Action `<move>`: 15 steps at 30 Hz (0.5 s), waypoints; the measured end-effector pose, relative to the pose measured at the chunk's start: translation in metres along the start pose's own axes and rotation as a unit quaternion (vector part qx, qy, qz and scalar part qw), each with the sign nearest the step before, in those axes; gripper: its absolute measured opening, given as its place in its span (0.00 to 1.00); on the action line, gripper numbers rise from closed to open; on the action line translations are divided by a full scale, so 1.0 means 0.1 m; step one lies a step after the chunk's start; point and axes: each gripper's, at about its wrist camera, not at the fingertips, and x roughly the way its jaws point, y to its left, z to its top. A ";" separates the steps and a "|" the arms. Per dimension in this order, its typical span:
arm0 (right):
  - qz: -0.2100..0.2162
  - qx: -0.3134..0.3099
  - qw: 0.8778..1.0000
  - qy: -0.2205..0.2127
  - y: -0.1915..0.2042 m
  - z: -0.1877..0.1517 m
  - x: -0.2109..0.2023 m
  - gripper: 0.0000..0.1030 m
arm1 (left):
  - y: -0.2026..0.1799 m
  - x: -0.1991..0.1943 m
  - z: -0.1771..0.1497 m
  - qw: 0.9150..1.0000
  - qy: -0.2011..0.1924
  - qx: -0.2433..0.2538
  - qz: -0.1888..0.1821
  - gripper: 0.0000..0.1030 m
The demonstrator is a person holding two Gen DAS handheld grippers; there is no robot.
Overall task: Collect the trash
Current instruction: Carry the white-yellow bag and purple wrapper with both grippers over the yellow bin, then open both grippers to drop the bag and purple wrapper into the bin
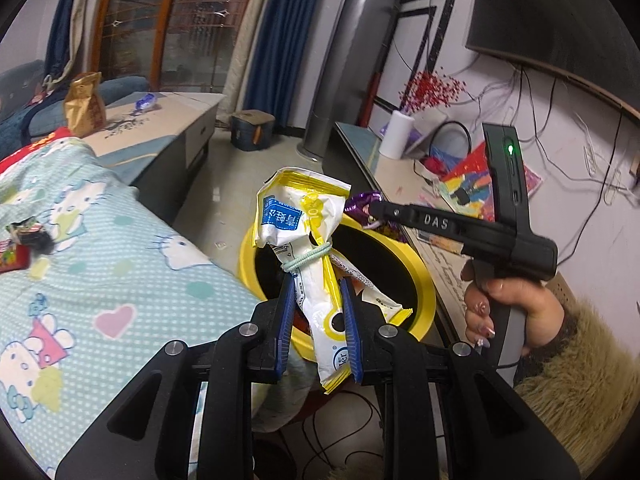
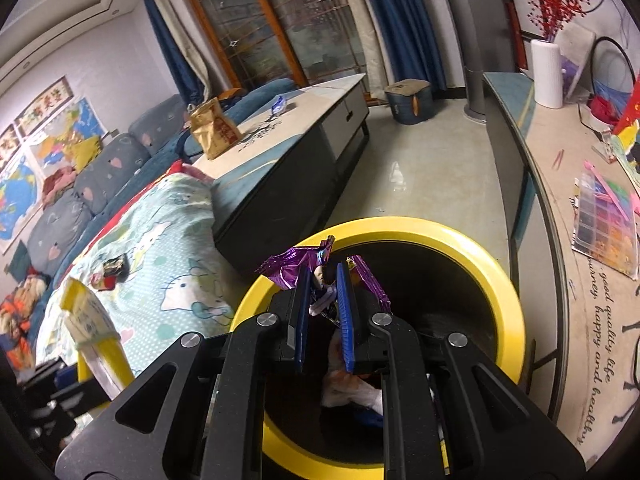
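Note:
My left gripper [image 1: 318,286] is shut on a white and yellow snack bag [image 1: 298,216] tied with a pale green band, held upright above the yellow-rimmed trash bin [image 1: 424,280]. My right gripper [image 2: 323,272] is shut on a crumpled purple foil wrapper [image 2: 286,266], right over the bin's [image 2: 508,292] dark opening. In the left wrist view the right gripper [image 1: 376,210] reaches in from the right, held by a hand [image 1: 500,304], with the purple wrapper [image 1: 360,204] at its tip. The snack bag [image 2: 86,316] also shows at the left edge of the right wrist view. Some white and blue trash [image 2: 352,394] lies inside the bin.
A Hello Kitty blanket [image 1: 100,264] with small wrappers [image 1: 24,236] lies left of the bin. Behind it stands a low coffee table [image 2: 304,120] with a brown paper bag [image 2: 212,128]. A long cluttered cabinet [image 2: 568,208] runs along the right. A bare floor strip [image 2: 420,176] lies between them.

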 end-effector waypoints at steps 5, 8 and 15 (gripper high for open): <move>-0.010 0.020 1.000 -0.003 -0.14 0.00 0.01 0.09 | -0.10 0.18 -0.01 1.000 0.016 0.014 -0.005 0.21; -0.015 0.030 0.999 -0.002 -0.22 -0.01 0.02 0.09 | -0.16 0.29 -0.01 0.999 0.025 0.024 -0.007 0.21; -0.022 0.050 0.998 0.001 -0.37 -0.02 0.03 0.09 | -0.22 0.54 -0.04 0.998 0.045 0.036 -0.008 0.21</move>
